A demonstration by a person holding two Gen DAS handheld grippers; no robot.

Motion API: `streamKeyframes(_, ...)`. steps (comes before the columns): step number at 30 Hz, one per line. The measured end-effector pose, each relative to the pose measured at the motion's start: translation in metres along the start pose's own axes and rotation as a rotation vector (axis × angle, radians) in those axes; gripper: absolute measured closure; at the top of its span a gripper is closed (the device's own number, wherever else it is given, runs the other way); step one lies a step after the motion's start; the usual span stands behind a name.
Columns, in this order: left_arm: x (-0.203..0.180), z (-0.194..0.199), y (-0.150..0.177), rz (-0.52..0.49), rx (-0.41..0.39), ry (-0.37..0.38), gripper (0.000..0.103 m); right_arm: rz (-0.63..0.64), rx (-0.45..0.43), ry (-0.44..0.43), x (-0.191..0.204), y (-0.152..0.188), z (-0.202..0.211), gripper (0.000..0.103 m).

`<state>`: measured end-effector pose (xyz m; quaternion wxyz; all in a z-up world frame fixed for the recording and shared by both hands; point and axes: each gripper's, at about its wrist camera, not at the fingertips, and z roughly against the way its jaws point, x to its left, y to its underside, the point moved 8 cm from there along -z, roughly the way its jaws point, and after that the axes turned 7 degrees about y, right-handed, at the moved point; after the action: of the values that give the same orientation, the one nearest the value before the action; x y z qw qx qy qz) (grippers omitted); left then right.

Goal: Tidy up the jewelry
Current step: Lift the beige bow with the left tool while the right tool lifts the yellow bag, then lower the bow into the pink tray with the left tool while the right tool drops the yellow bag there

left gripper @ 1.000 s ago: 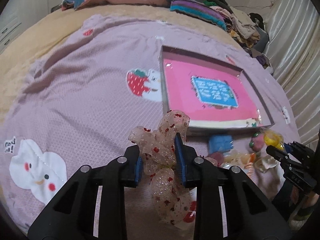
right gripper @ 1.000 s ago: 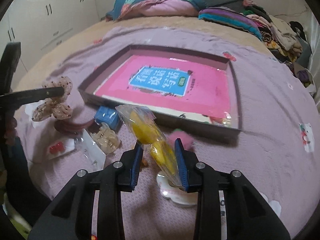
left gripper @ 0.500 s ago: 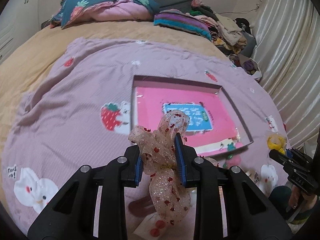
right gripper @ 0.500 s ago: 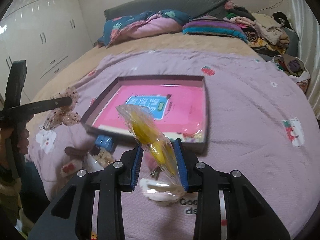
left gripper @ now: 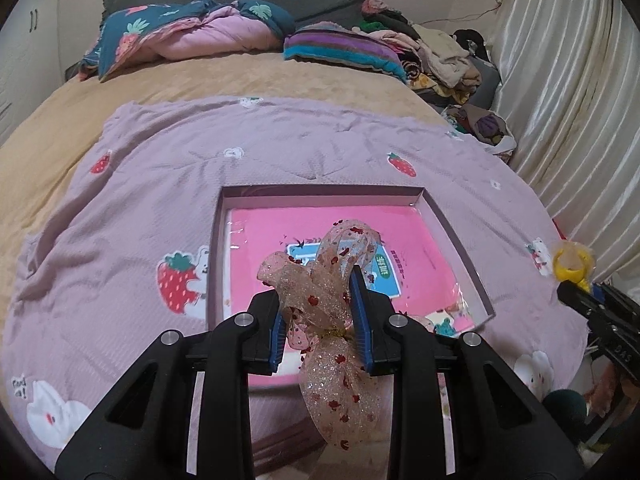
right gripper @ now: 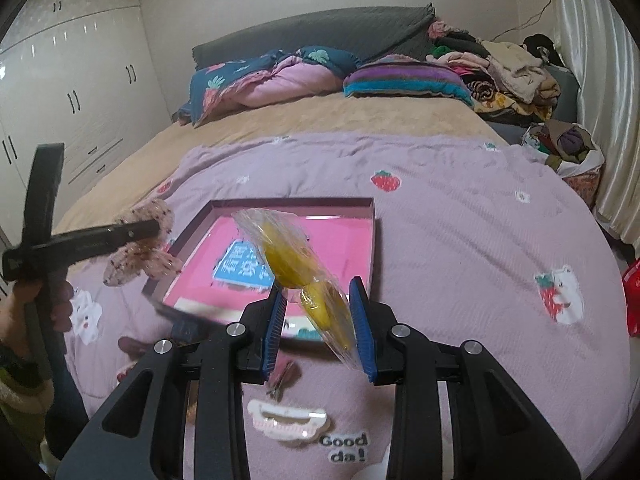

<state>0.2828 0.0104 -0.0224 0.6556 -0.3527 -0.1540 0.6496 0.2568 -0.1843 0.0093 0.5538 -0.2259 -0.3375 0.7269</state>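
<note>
My left gripper [left gripper: 320,312] has its blue fingers [left gripper: 278,330] clamped on a sheer pink bow [left gripper: 328,320] dotted with red, pinched at its gold-tied middle, one loop standing up and the other hanging below. The bow hangs in the air over the near part of the shallow box [left gripper: 452,236], which lies on the lilac blanket [left gripper: 120,208] on the bed and has a pink book [left gripper: 272,236] lying in it. My right gripper [right gripper: 319,320] holds a yellow piece in a clear wrapper [right gripper: 296,264]; its fingers [right gripper: 362,330] are closed on the wrapper's lower end, the rest slanting up over the box's near right corner. Below that gripper, on the blanket, lie a white-and-pink hair clip [right gripper: 288,420] and a small dark clip [right gripper: 282,378] just beyond it.
</note>
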Motion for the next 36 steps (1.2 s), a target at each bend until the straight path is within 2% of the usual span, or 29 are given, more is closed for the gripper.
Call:
streamKeyframes(6,-0.004,-0.016,-0.008,-0.018,-0.002,-0.037,0.082,-0.018,-0.011,-0.004,-0.001,-0.015,-0.014,0.072)
streamKeyframes(13,-0.001,-0.043,-0.010,-0.028,0.034,-0.068,0.082,-0.027,-0.003,-0.015,0.003,-0.026,-0.037,0.072)
streamKeyframes(23,0.013,-0.072,0.004,0.002,0.088,-0.088,0.081,-0.045,0.055,-0.042,0.010,-0.016,-0.074,0.072)
streamKeyframes(26,0.019,-0.074,0.009,0.010,0.096,-0.094,0.078,-0.046,0.082,-0.040,0.010,-0.010,-0.087,0.072)
streamKeyframes(29,0.025,-0.074,0.012,0.021,0.098,-0.099,0.068,-0.047,0.110,-0.034,0.010,-0.001,-0.099,0.072)
streamKeyframes(30,0.027,-0.074,0.013,0.024,0.099,-0.100,0.068,-0.047,0.120,-0.032,0.010,0.002,-0.103,0.072)
streamKeyframes(32,0.032,-0.071,0.014,0.028,0.094,-0.111,0.067,-0.047,0.140,-0.028,0.011,0.009,-0.110,0.072)
streamKeyframes(36,0.041,-0.059,0.016,0.037,0.075,-0.128,0.058,-0.039,0.172,-0.015,0.013,0.021,-0.120,0.072)
